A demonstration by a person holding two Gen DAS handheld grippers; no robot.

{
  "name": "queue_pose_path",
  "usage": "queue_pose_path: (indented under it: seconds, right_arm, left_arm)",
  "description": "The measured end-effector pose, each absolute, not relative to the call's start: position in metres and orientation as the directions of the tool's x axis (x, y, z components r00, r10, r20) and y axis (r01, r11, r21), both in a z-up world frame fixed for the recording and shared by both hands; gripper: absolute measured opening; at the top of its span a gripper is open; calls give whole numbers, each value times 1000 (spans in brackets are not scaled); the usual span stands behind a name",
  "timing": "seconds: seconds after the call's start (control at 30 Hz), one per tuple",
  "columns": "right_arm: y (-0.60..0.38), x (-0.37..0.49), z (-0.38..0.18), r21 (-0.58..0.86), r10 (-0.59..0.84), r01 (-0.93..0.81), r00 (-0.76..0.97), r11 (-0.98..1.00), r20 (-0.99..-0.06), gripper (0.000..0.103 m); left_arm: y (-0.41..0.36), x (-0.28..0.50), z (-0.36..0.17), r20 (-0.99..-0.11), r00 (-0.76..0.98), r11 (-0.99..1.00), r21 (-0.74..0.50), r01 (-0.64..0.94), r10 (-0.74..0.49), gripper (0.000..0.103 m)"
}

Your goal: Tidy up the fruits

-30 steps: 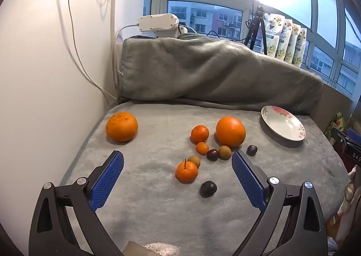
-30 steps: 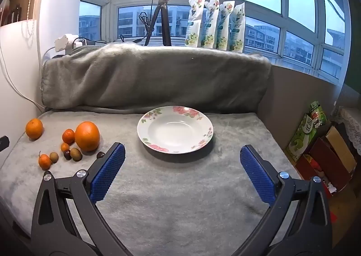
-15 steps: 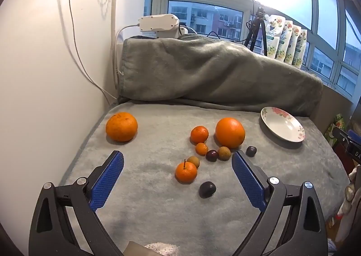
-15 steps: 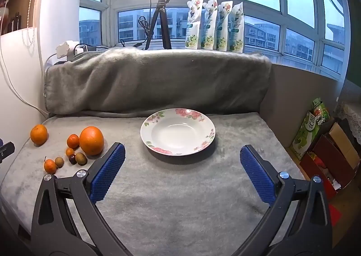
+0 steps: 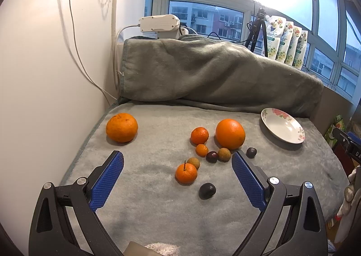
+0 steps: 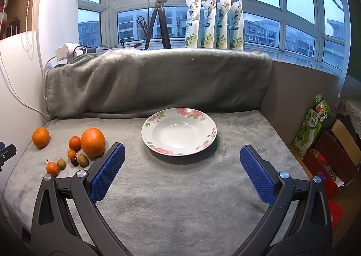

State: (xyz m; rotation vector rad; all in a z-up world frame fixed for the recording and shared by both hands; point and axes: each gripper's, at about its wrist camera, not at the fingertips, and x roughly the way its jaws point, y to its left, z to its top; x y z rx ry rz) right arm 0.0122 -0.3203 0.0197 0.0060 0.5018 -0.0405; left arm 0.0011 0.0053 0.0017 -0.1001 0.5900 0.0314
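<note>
Fruits lie on a grey blanket. In the left wrist view a rough orange [image 5: 121,127] sits far left, a smooth big orange [image 5: 230,133] right of centre, with small tangerines [image 5: 199,135] [image 5: 186,173], brown longans [image 5: 224,154] and dark plums [image 5: 207,190] between. A white floral plate [image 5: 283,128] is empty at the right. My left gripper [image 5: 177,173] is open above the small fruits, holding nothing. My right gripper [image 6: 182,169] is open and empty in front of the plate [image 6: 179,132]; the fruits [image 6: 93,142] lie to its left.
A folded grey blanket [image 6: 155,80] forms a back wall. A white wall [image 5: 45,75] with a cable bounds the left side. Boxes and bags [image 6: 325,143] stand off the right edge. A tripod lamp and pouches [image 6: 214,24] stand on the windowsill.
The right gripper has shifted a little, so the plate and fruits now sit further right in its view. The left gripper has barely moved. Both stay open.
</note>
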Motion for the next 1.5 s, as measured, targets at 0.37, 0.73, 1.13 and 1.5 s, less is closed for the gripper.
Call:
queue_pose_path:
  seconds: [0.37,0.73,1.13,1.5]
  right_arm:
    - [-321,13,20,-1,-36,41,875,999,-483,103]
    - [-318,16,19,7,-33,42,871,999,-490,103]
    - [-319,16,18,8,-33,42,871,999,-490,103]
    - [-319,16,17,10,-32,42,870,999,-492,103]
  left_arm:
    - [3,4,4,-555,832,995,-82,-56,1,97]
    - [2,4,3,-556,832,995,-82,-56,1,97]
    - [1,3,2,-560,829,995,-86,-54,-3,97]
    - [1,3,1,-561,828,995,-86,-55,-3,97]
